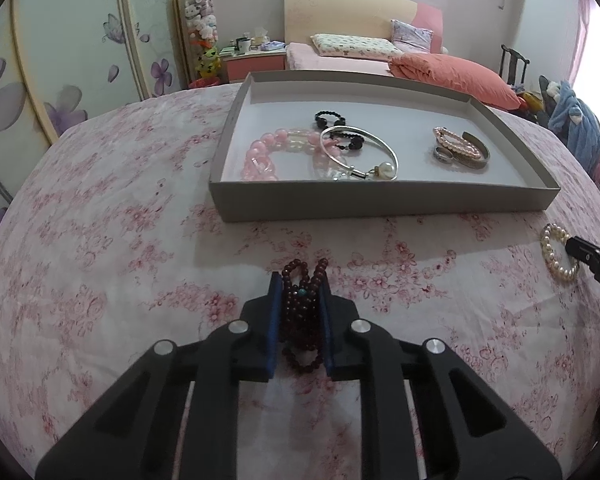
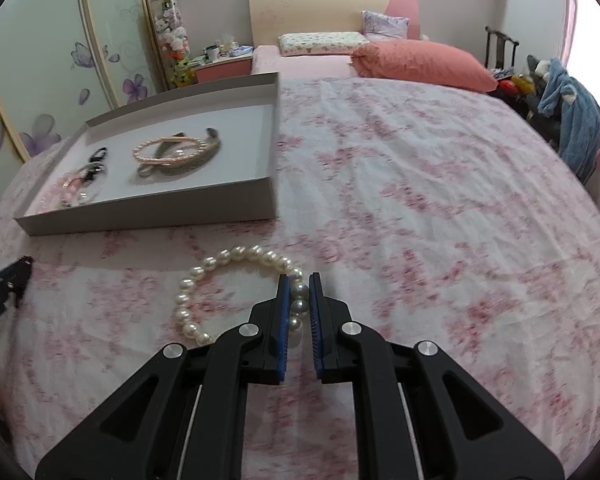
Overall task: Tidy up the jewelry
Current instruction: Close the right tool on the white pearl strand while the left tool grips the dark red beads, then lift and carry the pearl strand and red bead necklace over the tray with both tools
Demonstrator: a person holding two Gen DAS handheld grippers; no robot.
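Jewelry sits partly in a grey tray [image 1: 380, 200] and partly in two grippers over a pink floral bedspread [image 1: 120, 240].

From the left wrist view, the left gripper [image 1: 300, 312] at 6 o'clock pinches a bunched dark red bead strand [image 1: 302, 312] between its blue pads. The tray lies toward 12 o'clock, holding a pink bead bracelet [image 1: 266, 152], a black bead bracelet [image 1: 330, 119], a silver bangle [image 1: 360, 148] with a pearl, a peach pearl bracelet [image 1: 456, 144] and a ring [image 1: 442, 155]. At 3 o'clock, a white pearl bracelet [image 1: 556, 256] meets the other gripper's tip. From the right wrist view, the right gripper [image 2: 299, 312] at 6 o'clock has its fingers close around that white pearl bracelet [image 2: 204, 280], which lies on the bedspread [image 2: 420, 200]; a sliver of gap shows on the right. The tray [image 2: 160, 208] lies toward 10 o'clock.
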